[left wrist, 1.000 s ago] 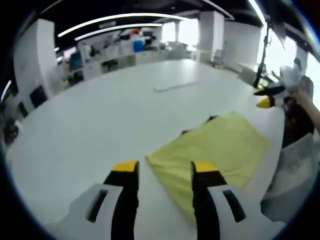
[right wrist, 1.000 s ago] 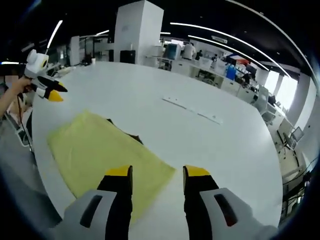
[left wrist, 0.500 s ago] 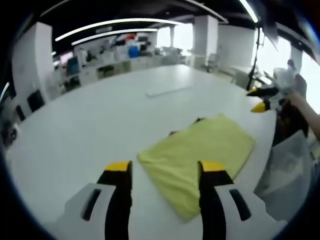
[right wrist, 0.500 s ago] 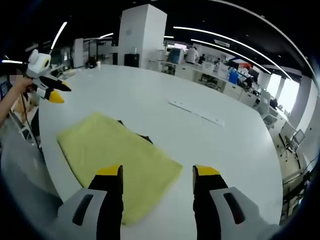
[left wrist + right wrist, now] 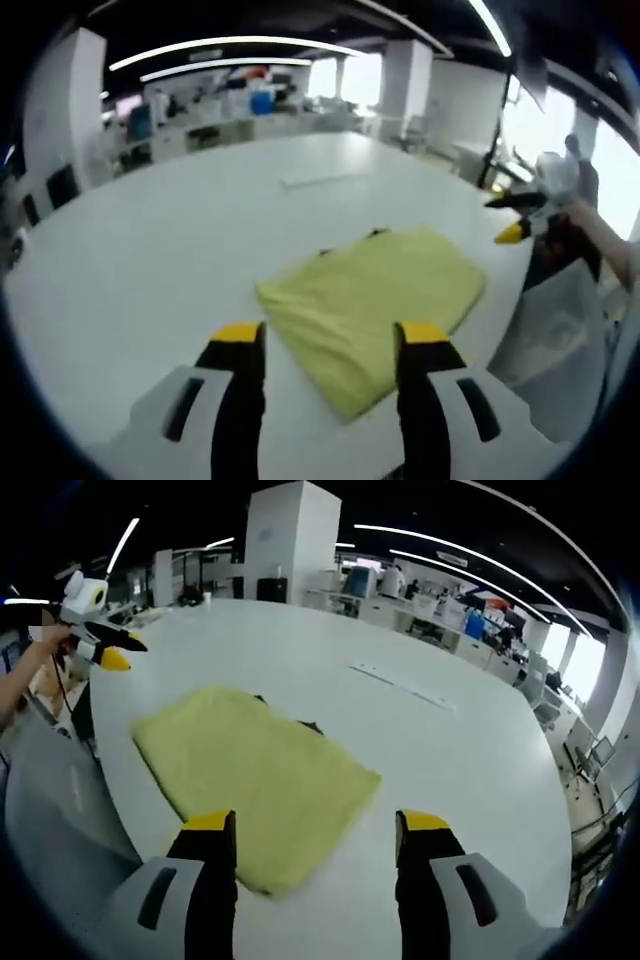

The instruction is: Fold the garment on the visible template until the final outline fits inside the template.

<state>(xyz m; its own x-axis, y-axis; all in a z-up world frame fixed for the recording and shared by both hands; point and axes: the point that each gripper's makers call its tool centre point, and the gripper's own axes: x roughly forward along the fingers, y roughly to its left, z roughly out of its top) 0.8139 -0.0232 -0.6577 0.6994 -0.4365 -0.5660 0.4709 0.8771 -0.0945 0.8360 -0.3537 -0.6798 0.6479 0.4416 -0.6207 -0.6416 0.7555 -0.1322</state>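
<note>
Folded yellow garment (image 5: 375, 300) on white table (image 5: 180, 230), dark template (image 5: 308, 725) edge seemingly peeking beneath; both grippers released, empty

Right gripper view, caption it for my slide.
Open right tongs hover above a folded yellow cloth garment on a white table.

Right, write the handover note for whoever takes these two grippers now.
Left gripper: open, empty, above the table.
Right gripper: open, empty, also off the cloth.
Yellow garment: folded into a flat rectangle on the table; dark bits of the template peek out at its far edge.
Done: folding looks finished.
Left: check that the outline sits within the template, mostly hidden underneath.
</note>
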